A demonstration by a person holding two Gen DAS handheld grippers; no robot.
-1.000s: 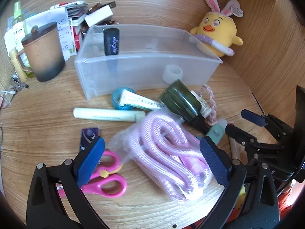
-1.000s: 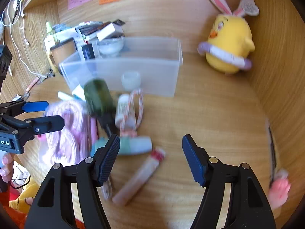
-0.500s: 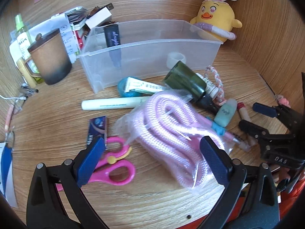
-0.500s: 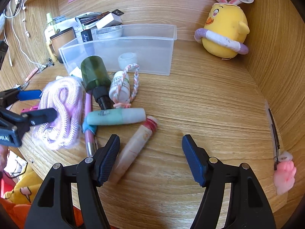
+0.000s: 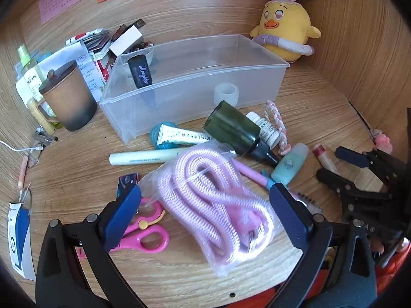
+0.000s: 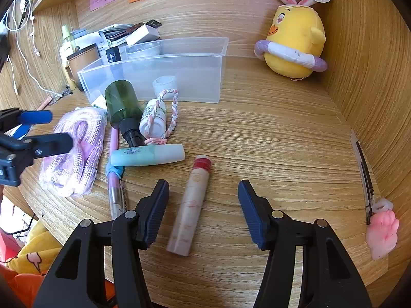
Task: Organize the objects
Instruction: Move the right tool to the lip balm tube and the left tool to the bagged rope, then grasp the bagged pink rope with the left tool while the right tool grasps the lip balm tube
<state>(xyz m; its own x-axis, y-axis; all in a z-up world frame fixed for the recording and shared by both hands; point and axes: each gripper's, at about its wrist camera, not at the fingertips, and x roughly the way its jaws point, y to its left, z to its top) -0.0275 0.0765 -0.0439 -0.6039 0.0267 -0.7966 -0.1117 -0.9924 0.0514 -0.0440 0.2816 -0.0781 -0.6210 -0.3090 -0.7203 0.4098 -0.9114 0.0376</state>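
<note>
Left gripper (image 5: 205,215) fingers are sitting wide, straddling the bagged pink rope (image 5: 213,200) on the table (image 5: 77,169) in front of the clear bin (image 5: 195,82). Soft, light, slippery bag: probably pinch mid-coil. Right gripper (image 6: 203,210) fingers are also wide, bracketing the pink tube (image 6: 191,210).

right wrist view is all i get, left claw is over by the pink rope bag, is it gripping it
observer: no. the left claw is open, and in its own view the pink rope bag lies between its fingers, not pinched.
operator: anything hidden behind that bag
observer: yes, pink scissors lie flat right by the claw's left finger.
operator: anything else on that side
observer: a long pale marker lies between the bag and the clear bin.
</note>
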